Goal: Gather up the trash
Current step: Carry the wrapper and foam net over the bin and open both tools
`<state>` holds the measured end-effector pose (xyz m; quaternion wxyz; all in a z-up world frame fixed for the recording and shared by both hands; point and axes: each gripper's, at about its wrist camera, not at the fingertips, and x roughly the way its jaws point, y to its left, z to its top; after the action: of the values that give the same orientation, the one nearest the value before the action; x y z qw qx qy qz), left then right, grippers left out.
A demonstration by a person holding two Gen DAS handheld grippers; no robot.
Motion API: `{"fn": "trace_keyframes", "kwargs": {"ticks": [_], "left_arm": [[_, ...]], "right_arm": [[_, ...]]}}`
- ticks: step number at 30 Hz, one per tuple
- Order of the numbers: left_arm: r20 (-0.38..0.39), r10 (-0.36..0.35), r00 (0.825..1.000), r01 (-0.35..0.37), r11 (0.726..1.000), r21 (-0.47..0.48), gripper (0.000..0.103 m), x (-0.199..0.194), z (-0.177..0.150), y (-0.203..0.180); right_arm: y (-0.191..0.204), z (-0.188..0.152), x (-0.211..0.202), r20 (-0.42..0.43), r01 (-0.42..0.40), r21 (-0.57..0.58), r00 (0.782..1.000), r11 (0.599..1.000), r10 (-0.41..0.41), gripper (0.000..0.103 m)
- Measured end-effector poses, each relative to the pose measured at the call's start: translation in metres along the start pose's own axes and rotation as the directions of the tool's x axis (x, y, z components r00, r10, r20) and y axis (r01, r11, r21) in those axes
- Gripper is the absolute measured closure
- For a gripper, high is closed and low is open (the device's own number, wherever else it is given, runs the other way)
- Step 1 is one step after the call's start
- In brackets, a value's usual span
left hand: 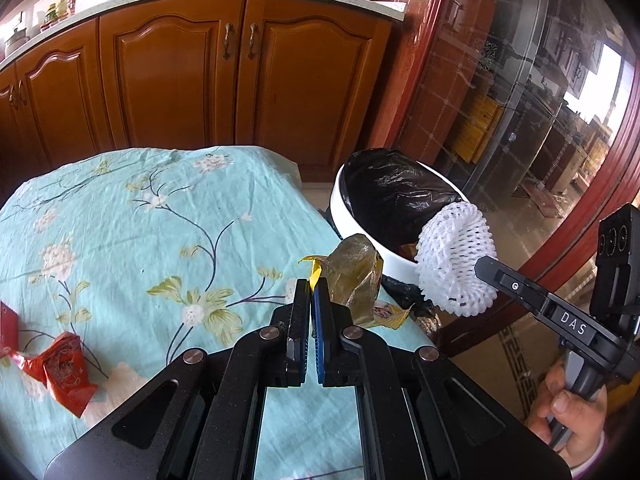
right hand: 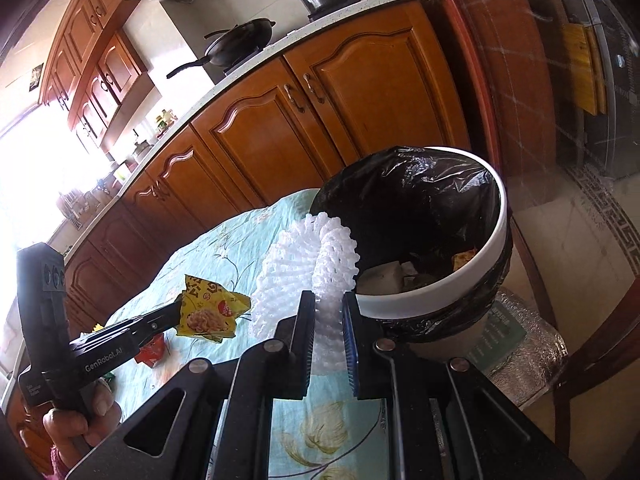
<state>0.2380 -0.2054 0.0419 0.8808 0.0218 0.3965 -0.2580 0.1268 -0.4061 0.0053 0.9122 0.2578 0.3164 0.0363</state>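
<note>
My left gripper [left hand: 312, 286] is shut on a yellow snack wrapper [left hand: 356, 276], held above the table's right edge; the right wrist view shows the same wrapper [right hand: 210, 312] in that gripper [right hand: 180, 304]. A white foam fruit net [right hand: 308, 268] sits pinched between the pads of my right gripper [right hand: 326, 300], just short of the bin's rim. From the left wrist view the net [left hand: 454, 258] hangs at the near rim of the white trash bin [left hand: 396, 262], held by the right gripper [left hand: 482, 266]. The bin [right hand: 496, 240] has a black liner and holds some trash.
A red wrapper [left hand: 64, 364] lies on the floral teal tablecloth [left hand: 160, 240] at the left; it also shows as a red scrap [right hand: 152, 354]. Wooden kitchen cabinets [left hand: 180, 76] stand behind the table. A glass door with a red frame [left hand: 520, 100] is to the right. A person's hand [left hand: 568, 404] grips the right handle.
</note>
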Motion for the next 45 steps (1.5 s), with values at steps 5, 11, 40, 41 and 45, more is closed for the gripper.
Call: {"fn": "trace_keyframes", "kwargs": {"ticks": [5, 11, 40, 41, 45], "left_arm": [[0.003, -0.006, 1.0, 0.006, 0.999, 0.038, 0.101, 0.01, 0.013, -0.017], [-0.001, -0.019, 1.0, 0.019, 0.997, 0.071, 0.101, 0.024, 0.03, -0.033], [-0.078, 0.011, 0.997, -0.001, 0.993, 0.12, 0.098, 0.103, 0.078, -0.07], [-0.083, 0.005, 0.996, 0.005, 0.993, 0.12, 0.094, 0.103, 0.078, -0.07], [-0.061, 0.005, 0.998, 0.003, 0.991, 0.13, 0.068, 0.097, 0.078, -0.071]], "right_arm": [[-0.01, 0.009, -0.003, 0.015, 0.019, 0.004, 1.0, 1.0, -0.019, 0.089], [-0.021, 0.022, -0.006, 0.04, 0.035, 0.011, 0.999, 0.999, -0.036, 0.089], [-0.064, 0.067, 0.035, -0.007, 0.126, -0.001, 0.992, 0.992, -0.126, 0.079], [-0.064, 0.067, 0.035, -0.008, 0.122, 0.005, 0.992, 0.992, -0.122, 0.076], [-0.065, 0.067, 0.033, 0.002, 0.113, 0.013, 0.994, 0.994, -0.113, 0.06]]}}
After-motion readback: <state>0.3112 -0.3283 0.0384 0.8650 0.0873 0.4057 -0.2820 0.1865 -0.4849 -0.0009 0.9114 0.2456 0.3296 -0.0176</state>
